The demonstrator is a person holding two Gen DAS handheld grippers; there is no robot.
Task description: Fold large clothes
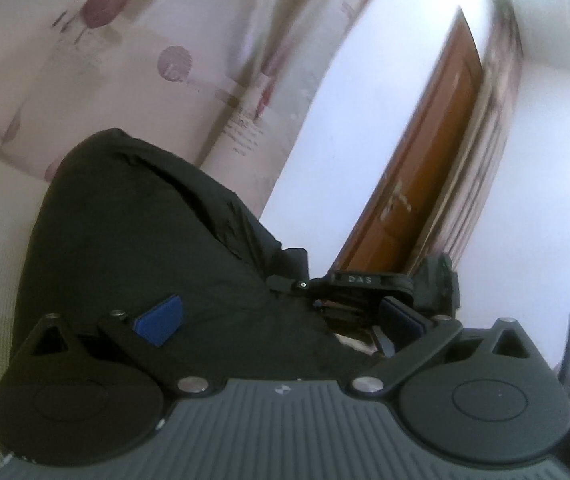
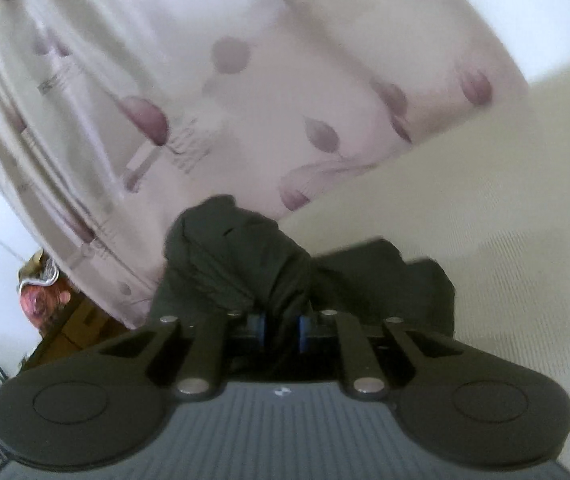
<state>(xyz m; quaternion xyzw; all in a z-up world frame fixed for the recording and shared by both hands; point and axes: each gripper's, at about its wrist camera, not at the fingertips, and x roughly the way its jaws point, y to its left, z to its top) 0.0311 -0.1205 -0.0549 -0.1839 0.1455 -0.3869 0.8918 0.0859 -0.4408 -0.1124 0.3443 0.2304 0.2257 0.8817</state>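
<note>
Right gripper (image 2: 281, 328) pinches a bunch of dark garment (image 2: 237, 256) rising ahead – left gripper (image 1: 281, 320), jaws wide, holds nothing, cloth (image 1: 145, 240) lying toward its left finger.

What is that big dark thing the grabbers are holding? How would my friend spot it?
Find the pale cream bed surface in front of the tulip-print curtain. On it lies a dark, almost black, crumpled garment, pinched between the right gripper's blue pads. It is the only dark, wrinkly thing against all that pale cloth.
</note>
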